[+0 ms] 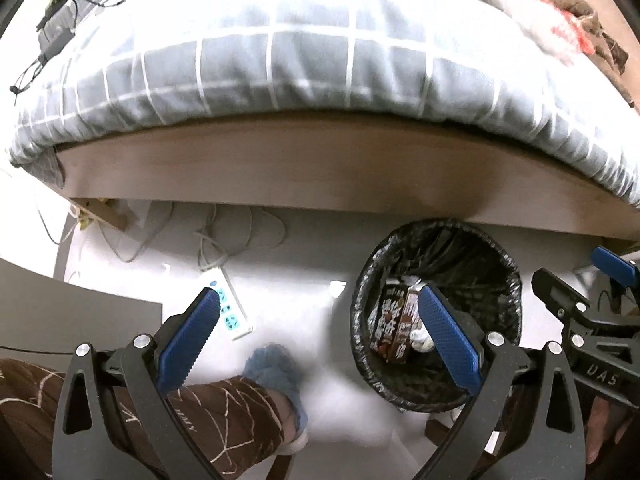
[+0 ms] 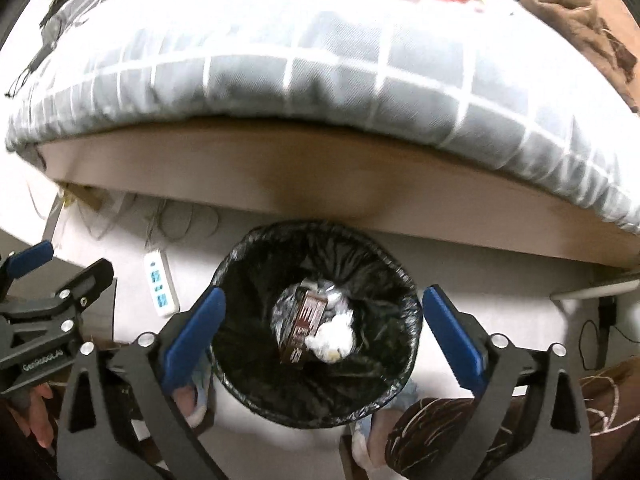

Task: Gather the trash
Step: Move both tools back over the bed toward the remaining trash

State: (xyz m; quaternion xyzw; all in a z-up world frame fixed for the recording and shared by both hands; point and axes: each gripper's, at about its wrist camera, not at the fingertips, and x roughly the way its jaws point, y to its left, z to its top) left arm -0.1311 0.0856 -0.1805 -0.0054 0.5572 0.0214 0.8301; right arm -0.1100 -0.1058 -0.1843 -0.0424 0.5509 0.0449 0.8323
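Both my claws are spread apart and carry nothing: right claw directly above the bin, left claw just left of it. A brown carton and crumpled white paper lie inside the bin. I judge this deposit complete; no more trash is visible near the bin. The bin stands on a pale floor beside the bed, a power strip to its left.

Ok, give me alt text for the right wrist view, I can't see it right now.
The open, empty right gripper hangs over a black-lined bin on the floor beside a bed; a brown carton and crumpled white paper lie inside. The left gripper shows at the left edge, near a white power strip.
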